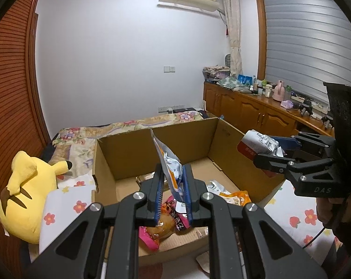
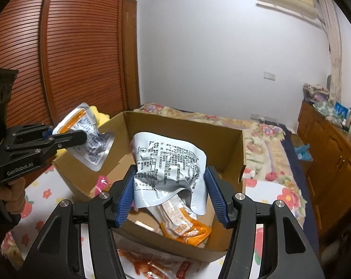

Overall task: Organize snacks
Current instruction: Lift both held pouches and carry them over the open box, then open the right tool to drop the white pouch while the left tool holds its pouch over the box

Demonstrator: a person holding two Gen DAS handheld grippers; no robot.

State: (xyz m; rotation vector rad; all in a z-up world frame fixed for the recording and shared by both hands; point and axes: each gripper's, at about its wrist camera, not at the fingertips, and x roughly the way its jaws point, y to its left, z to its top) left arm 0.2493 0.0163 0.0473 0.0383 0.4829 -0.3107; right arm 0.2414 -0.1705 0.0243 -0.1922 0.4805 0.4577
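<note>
The work surface was a bed (image 1: 298, 211) covered by a white sheet printed with red flowers, in a room with white walls, a louvred wooden wardrobe (image 2: 66, 53) and a wooden cabinet (image 1: 252, 109). An open corrugated cardboard box (image 1: 156, 148) sat on the bed, holding crinkled foil and plastic snack packets. The left hand-held gripper (image 1: 173, 188) was clenched on a flat silver-and-orange snack pouch (image 1: 169, 165) above the box. The right hand-held gripper (image 2: 173, 190) grasped a crumpled grey printed snack bag (image 2: 168, 162) over the box. A yellow plush toy (image 1: 24, 190) lay beside it.
</note>
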